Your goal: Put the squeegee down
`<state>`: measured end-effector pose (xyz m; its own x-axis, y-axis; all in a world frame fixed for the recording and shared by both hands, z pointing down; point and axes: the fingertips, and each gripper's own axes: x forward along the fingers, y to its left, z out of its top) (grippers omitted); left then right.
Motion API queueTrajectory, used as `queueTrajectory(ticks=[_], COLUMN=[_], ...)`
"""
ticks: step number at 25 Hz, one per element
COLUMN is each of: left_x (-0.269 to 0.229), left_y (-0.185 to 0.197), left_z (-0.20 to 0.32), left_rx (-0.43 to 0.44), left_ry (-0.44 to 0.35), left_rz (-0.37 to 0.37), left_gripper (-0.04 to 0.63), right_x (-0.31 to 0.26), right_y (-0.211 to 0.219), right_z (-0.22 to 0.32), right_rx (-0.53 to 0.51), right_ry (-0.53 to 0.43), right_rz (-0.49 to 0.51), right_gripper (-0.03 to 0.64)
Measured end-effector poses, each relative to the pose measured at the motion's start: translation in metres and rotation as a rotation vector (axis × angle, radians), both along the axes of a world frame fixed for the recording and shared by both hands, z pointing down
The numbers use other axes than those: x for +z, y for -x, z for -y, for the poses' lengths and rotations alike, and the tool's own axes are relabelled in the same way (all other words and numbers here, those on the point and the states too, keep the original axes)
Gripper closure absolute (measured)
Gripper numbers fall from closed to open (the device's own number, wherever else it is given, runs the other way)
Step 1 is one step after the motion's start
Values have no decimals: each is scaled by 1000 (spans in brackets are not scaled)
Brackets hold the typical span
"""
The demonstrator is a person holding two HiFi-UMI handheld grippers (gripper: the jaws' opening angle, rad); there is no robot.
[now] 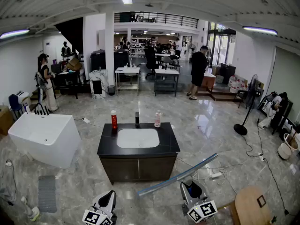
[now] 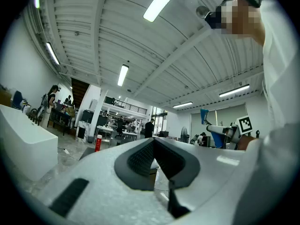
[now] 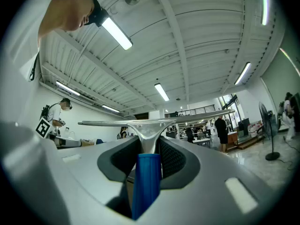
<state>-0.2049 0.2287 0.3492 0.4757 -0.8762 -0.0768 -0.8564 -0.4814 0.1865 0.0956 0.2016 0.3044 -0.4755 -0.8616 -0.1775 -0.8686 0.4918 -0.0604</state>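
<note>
Your right fingers (image 3: pixel 172 161) clamp the squeegee (image 1: pixel 178 175) handle, its blade crosswise just off the tabletop's (image 1: pixel 107 143) near-right corner, while your left fingers (image 2: pixel 140 158) sit shut and empty.

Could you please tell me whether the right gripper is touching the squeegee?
Touching. The right gripper view shows the right gripper's fingers pressed against both sides of the squeegee's blue handle.

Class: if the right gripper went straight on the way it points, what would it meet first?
Probably nothing near: the right gripper, shut on the squeegee, aims slightly upward, over the sink cabinet into open room.
</note>
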Motion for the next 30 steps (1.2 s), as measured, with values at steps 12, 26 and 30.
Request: queueTrajectory(ticks=[12, 26, 30], left_x=[-6, -6, -2], left_y=[-20, -22, -27], left_z=[10, 1, 2], left_rx=[41, 36, 40], left_ry=[-28, -38, -28], left_rz=[9, 13, 15], left_gripper=[594, 592, 594], right_x=[-5, -3, 2], right_y=[-6, 0, -2], right_z=[2, 0, 1], right_rx=[-14, -29, -30], right_ry=[-22, -32, -24], right_rz=[17, 4, -3], right_gripper=[480, 480, 480])
